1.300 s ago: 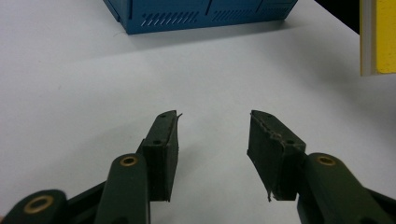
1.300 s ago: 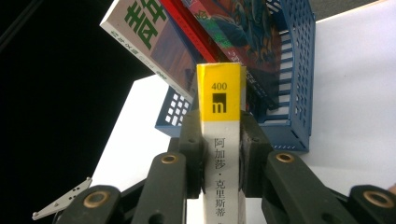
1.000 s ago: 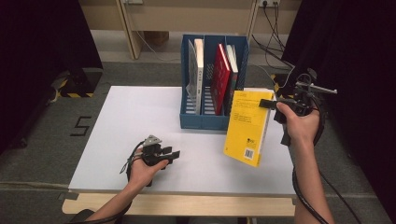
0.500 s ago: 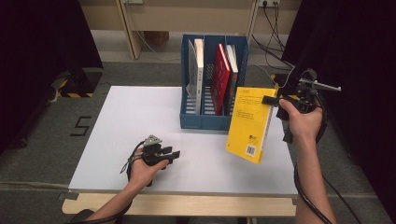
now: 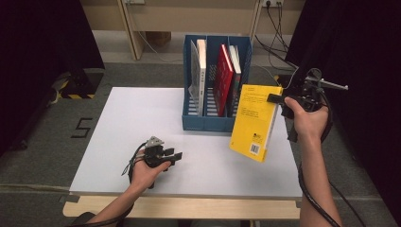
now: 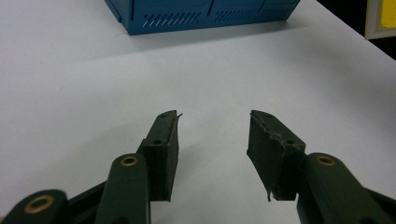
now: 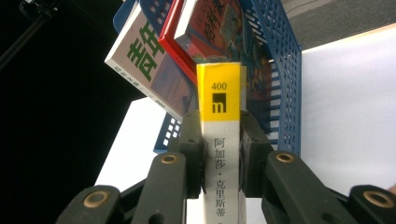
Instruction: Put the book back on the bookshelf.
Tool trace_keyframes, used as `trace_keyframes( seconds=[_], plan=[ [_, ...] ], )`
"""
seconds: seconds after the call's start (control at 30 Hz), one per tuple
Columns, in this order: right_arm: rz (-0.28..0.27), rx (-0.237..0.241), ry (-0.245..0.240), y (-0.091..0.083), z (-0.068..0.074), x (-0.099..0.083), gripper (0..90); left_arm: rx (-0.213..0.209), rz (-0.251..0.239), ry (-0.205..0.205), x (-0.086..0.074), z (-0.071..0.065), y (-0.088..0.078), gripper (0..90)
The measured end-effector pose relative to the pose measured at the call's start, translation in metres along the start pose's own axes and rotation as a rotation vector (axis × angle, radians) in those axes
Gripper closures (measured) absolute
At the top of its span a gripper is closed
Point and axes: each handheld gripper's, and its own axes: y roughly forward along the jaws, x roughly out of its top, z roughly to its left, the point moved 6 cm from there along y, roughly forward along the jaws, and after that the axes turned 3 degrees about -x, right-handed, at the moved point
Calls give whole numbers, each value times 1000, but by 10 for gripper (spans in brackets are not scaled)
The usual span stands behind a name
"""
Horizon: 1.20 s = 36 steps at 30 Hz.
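Yellow book (image 5: 255,122), pinched at its spine by the right tongs (image 5: 280,100), has lifted slightly off the surface (image 5: 142,118) near its right edge beside the blue rack (image 5: 208,123), likely bound for a slot, while the left tongs (image 5: 175,154) rest spread.

Rack (image 5: 208,124) at table's (image 5: 142,118) far edge, books (image 5: 222,78) upright inside, held book (image 5: 255,120) just right of rack.

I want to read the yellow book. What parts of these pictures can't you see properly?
- Yellow book: cover print too small in the high view; the right gripper pads cover the edges of its spine.
- Blue file rack: top cut off in the left gripper view.
- Red book: title unreadable.
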Motion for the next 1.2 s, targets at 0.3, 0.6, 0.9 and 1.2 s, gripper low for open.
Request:
trace_keyframes(
  seconds=[0.3, 0.6, 0.9, 1.2],
  plan=[
    [-8, -3, 0, -2, -1, 5, 762, 0, -9, -4, 4, 0, 0, 524],
    [-29, -2, 6, -3, -2, 12, 762, 5, -17, -8, 7, 2, -1, 525],
    [-37, -4, 11, -4, -3, 14, 762, 6, -12, -5, 7, 1, 0, 525],
    [-57, -15, 13, -5, -4, 16, 763, -2, -17, -2, 6, 0, -1, 525]
  ],
)
